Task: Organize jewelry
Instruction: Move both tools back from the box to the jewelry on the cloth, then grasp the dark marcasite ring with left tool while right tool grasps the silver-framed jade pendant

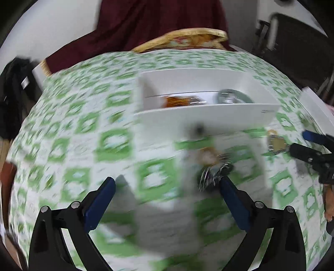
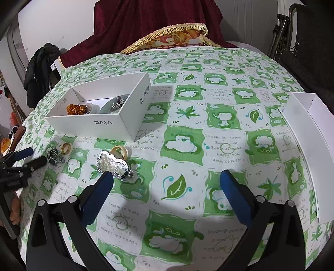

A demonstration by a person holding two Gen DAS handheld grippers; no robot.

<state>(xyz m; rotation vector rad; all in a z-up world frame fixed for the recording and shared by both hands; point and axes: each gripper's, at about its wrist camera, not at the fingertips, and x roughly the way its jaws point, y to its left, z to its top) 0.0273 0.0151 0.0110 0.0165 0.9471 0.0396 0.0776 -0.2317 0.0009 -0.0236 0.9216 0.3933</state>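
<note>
An open white box [image 2: 94, 123] stands on the green-patterned tablecloth and holds amber beads [image 2: 77, 109], a silver ring [image 2: 118, 103] and a pale bangle [image 2: 105, 108]. In front of it lie a silver gourd-shaped pendant [image 2: 113, 163], a pale yellow ring [image 2: 120, 151], a gold ring [image 2: 66, 148] and a dark jewelry cluster [image 2: 54, 156]. My right gripper [image 2: 166, 179] is open, its left fingertip touching or just short of the pendant. The left wrist view is blurred. There my left gripper [image 1: 167, 183] is open, with the dark cluster [image 1: 213, 177] at its right fingertip and the box [image 1: 208, 112] beyond.
A white lid [image 2: 309, 146] lies at the table's right edge. A fringed cushion [image 2: 177, 37] and dark red cloth [image 2: 146, 18] sit behind the table. A black jacket [image 2: 39, 68] hangs at the left and a dark chair [image 2: 302, 41] stands at the right.
</note>
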